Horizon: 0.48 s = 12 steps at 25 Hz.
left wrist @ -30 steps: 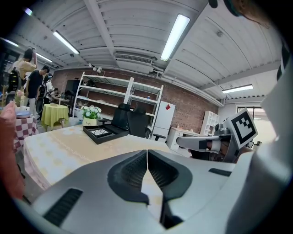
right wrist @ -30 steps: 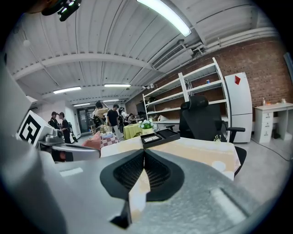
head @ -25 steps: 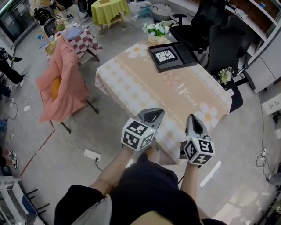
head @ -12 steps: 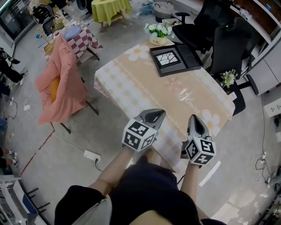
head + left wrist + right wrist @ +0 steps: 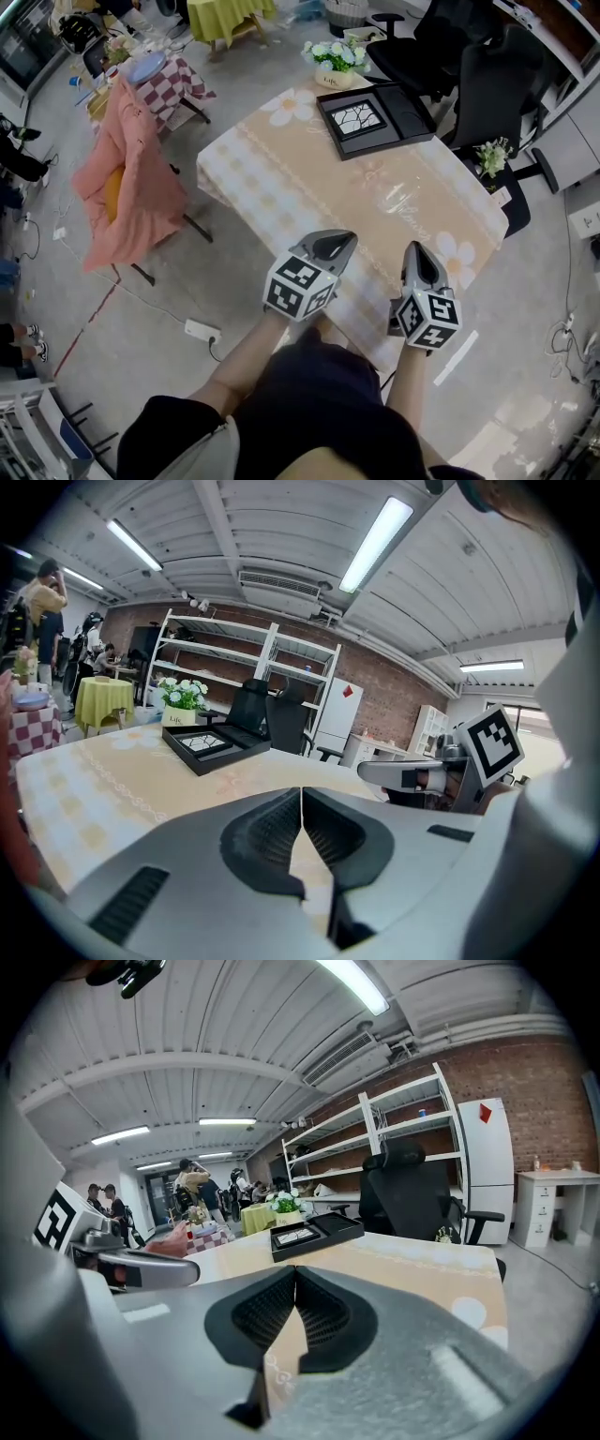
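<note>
Grey left tongs (image 5: 339, 240) & right tongs (image 5: 415, 249) are both pinched shut w/ nothing between, side by side above near edge of the beige-clothed surface (image 5: 309, 178). Farther on, black tray (image 5: 375, 117) lies at surface's far end, flower pot (image 5: 330, 64) just beyond.

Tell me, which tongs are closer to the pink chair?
Left. The left tongs are over the table's near edge, the pink chair off to their left; the right tongs are farther right.

"Life" on white flower pot (image 5: 178, 719)
</note>
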### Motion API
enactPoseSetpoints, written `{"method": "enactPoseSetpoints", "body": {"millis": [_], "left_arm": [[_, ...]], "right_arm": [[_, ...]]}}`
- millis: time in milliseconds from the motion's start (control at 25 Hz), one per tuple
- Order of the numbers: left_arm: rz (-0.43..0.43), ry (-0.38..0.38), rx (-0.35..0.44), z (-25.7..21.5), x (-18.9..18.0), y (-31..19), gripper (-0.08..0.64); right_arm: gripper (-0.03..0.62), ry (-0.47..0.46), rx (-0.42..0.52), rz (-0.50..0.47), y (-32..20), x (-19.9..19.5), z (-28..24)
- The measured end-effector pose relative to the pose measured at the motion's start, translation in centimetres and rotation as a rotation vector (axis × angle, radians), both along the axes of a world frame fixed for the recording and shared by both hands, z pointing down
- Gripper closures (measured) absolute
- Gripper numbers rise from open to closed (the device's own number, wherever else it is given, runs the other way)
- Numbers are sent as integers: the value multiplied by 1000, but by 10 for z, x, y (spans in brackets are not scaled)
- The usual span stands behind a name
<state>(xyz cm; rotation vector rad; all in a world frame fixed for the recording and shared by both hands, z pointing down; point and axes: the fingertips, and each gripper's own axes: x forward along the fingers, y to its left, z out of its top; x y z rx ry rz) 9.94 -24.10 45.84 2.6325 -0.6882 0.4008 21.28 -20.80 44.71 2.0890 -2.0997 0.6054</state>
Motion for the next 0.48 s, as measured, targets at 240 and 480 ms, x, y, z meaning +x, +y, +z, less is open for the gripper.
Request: {"method": "enactPoseSetpoints", "body": {"millis": [240, 480], "left_arm": [[33, 0, 12, 1, 8, -4, 548], [27, 3, 28, -3, -1, -6, 548]], "right_arm": [[589, 11, -4, 24, 0, 5, 5], [589, 101, -2, 29, 5, 6, 1]]}}
